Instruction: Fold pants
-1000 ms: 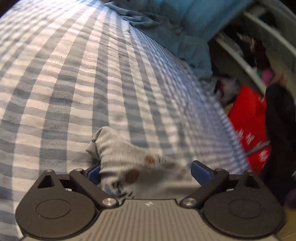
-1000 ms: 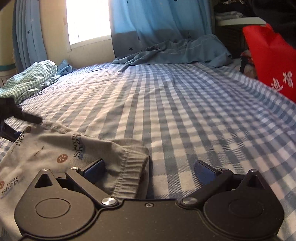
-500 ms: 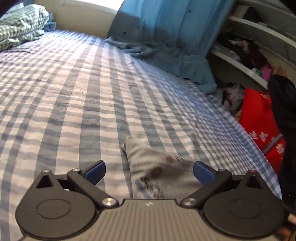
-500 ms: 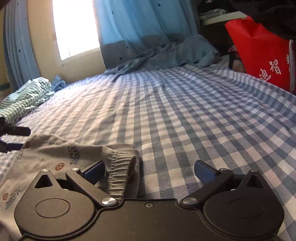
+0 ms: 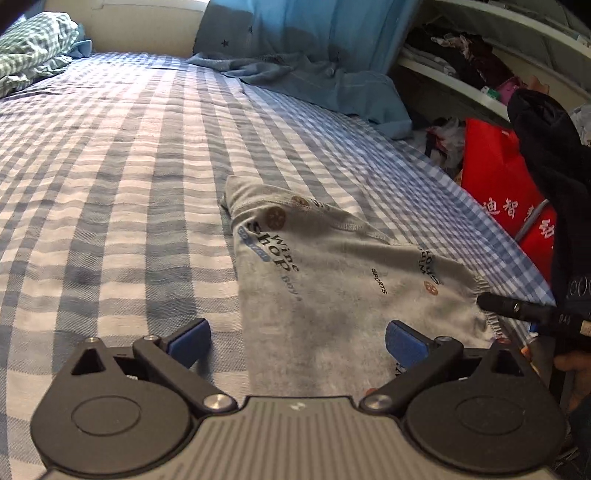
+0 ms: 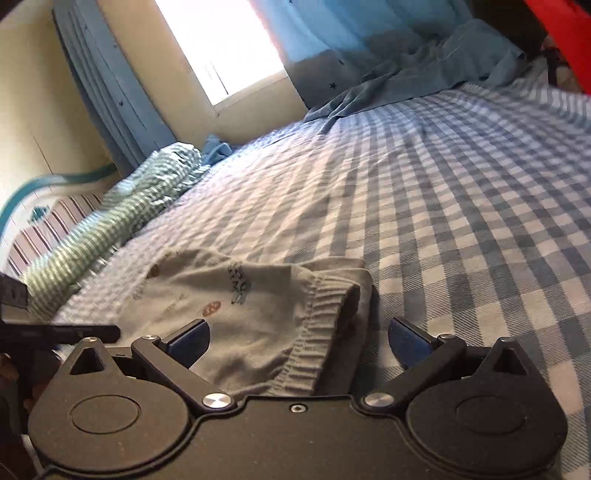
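Small grey printed pants [image 5: 332, 280] lie folded on the blue checked bed sheet [image 5: 110, 184]. In the left wrist view my left gripper [image 5: 297, 338] is open, just above the near end of the pants, holding nothing. In the right wrist view the pants [image 6: 258, 314] show their elastic waistband [image 6: 317, 332] between the fingers of my right gripper [image 6: 299, 341], which is open and empty. The tip of the right gripper [image 5: 517, 308] shows at the right of the left wrist view, by the waistband edge. The left gripper's tip [image 6: 59, 332] shows at the left of the right wrist view.
A blue cloth [image 5: 332, 85] lies at the far end of the bed under blue curtains [image 6: 369, 33]. A green checked bundle [image 6: 122, 214] lies along the wall side. A red bag [image 5: 506, 184] and cluttered shelves [image 5: 480, 66] stand beside the bed's right edge.
Both grippers have pulled back and lifted from the pants. The left gripper has let go of the pant end, and more of the pants now lies in view on the sheet.
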